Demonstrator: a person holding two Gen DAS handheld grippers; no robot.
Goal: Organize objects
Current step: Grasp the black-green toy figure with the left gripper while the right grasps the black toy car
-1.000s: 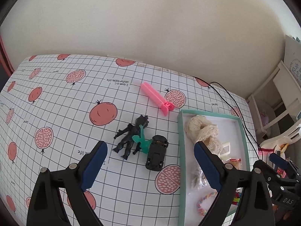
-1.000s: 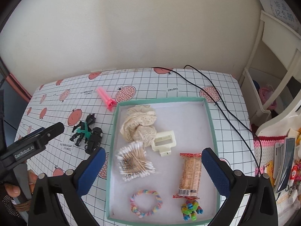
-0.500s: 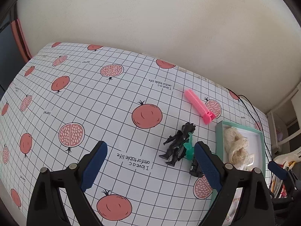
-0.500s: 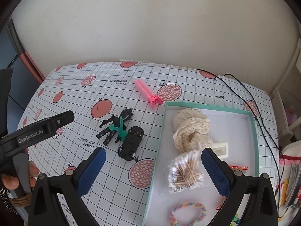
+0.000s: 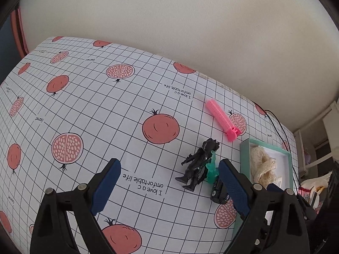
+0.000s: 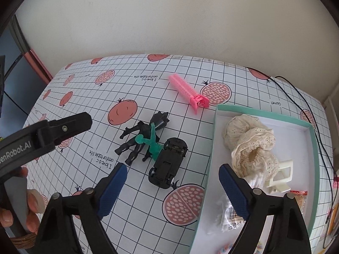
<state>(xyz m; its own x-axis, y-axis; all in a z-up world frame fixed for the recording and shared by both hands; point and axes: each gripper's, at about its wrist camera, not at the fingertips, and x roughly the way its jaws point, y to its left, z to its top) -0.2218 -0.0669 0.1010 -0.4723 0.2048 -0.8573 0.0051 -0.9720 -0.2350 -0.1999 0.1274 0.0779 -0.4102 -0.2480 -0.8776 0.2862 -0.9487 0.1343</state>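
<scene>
Right wrist view: the right claw (image 6: 172,187) gapes wide and empty just above the black toy car (image 6: 168,162), its underside up, likely the next pick for the mint-green cardboard box (image 6: 315,169) to the claw's right. The left claw (image 5: 169,187), equally wide and empty, hovers beside the black figurine (image 5: 198,166).

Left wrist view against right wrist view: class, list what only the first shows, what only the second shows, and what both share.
Only the left wrist view shows the left gripper head-on, open and empty, over the far left stretch of the pomegranate tablecloth.

Only the right wrist view shows the right gripper, open and empty, a hand holding the other gripper, the white hair claw and the cotton swab bag.

Both show the black action figure, green figure, upturned black toy car, pink hair roller clip, teal tray and lace scrunchie.
</scene>
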